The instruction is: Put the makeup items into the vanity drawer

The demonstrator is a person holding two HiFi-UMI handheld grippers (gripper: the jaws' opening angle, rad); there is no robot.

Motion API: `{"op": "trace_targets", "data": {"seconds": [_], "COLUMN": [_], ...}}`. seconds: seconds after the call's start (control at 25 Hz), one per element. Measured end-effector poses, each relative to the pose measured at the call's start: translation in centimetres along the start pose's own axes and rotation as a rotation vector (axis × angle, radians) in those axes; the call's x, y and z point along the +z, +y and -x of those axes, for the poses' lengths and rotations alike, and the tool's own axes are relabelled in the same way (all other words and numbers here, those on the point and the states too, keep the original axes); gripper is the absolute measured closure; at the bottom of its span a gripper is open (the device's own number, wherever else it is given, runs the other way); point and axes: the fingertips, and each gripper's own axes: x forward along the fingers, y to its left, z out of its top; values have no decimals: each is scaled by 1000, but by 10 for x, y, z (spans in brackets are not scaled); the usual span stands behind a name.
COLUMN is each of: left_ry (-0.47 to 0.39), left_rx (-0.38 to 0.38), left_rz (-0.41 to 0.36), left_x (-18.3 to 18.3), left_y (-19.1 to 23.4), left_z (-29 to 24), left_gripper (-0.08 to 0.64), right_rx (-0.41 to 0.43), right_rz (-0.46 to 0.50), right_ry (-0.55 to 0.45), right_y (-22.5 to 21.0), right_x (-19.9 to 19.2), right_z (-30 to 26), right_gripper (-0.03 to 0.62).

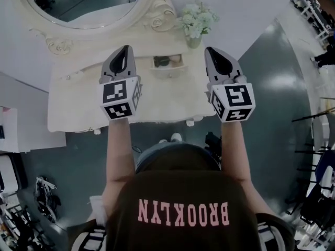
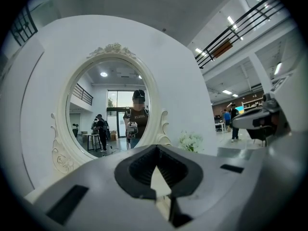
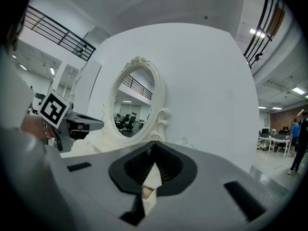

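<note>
While over vanity (image 1: 78,101), both claws (image 1: 125,50) (image 1: 210,51) closed.

The left gripper (image 1: 124,48) at 11 o'clock and right gripper (image 1: 209,50) at 1 o'clock are grey — their cubes carry black-and-white squares. Worktop (image 1: 73,103) and scrolled mirror frame (image 1: 157,15) are cream; flowers (image 1: 196,19) pale green-white.

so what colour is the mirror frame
Cream white mirror frame, clearest in the left gripper view.
</note>
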Motion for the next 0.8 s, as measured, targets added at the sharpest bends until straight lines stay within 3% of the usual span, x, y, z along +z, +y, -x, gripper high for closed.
{"op": "trace_targets", "data": {"seconds": [0.8], "left_ry": [-21], "left_rx": [-4], "left_rz": [9], "left_x": [6], "left_y": [9], "left_z": [13], "left_gripper": [554], "right_rx": [-27], "right_rz": [-23], "right_ry": [26], "right_y": [6], "right_x": [-6], "right_z": [5], "right_gripper": [595]}}
